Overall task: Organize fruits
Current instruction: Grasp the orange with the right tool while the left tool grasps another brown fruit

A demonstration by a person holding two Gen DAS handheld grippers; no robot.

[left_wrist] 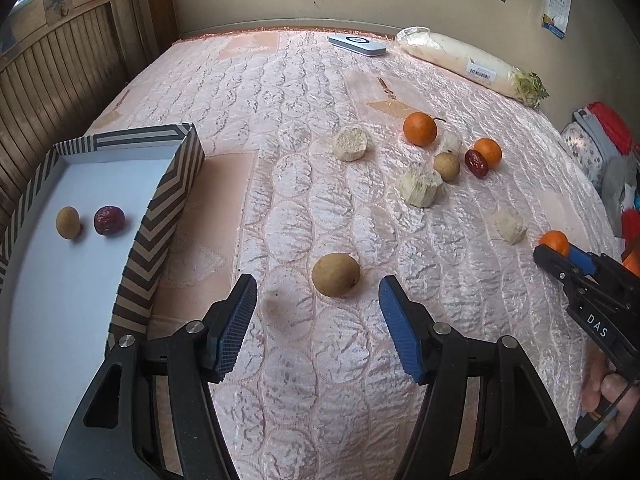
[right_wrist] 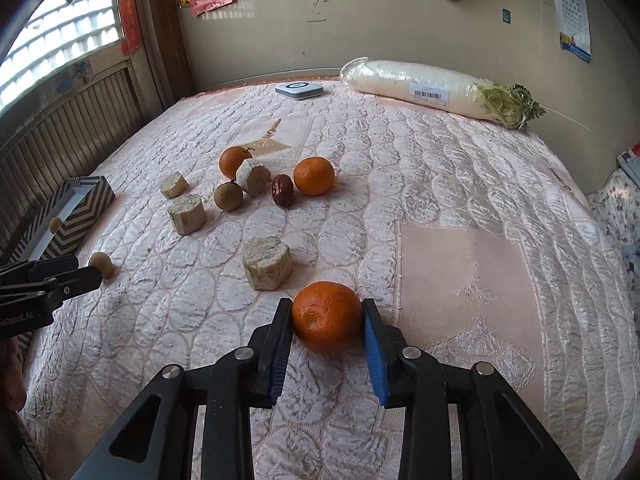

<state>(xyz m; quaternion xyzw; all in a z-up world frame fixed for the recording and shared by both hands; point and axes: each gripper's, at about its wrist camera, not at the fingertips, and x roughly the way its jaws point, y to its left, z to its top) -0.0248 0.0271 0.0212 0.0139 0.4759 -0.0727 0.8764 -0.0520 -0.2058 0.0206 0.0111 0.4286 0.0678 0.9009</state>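
My left gripper [left_wrist: 317, 280] stands open low over the pink quilt, and a brown longan [left_wrist: 336, 275] lies on the cloth between its blue fingertips, untouched. The right gripper [right_wrist: 327, 306] is shut on an orange [right_wrist: 327, 316] that rests on the quilt, with both pads against its sides. To the left stands the striped box [left_wrist: 168, 184], holding a longan [left_wrist: 68, 222] and a dark red date [left_wrist: 109, 220]. Two more oranges [right_wrist: 314, 176] [right_wrist: 234, 160], a longan [right_wrist: 228, 196] and a date [right_wrist: 282, 190] lie in a loose group mid-bed.
Several pale cut chunks [right_wrist: 266, 262] [right_wrist: 186, 208] are scattered among the fruit. A wrapped white radish [right_wrist: 420, 86] and a flat white device [right_wrist: 299, 89] lie by the far wall. Clothes are piled at the right edge [left_wrist: 596, 140]. A wooden panel runs along the left.
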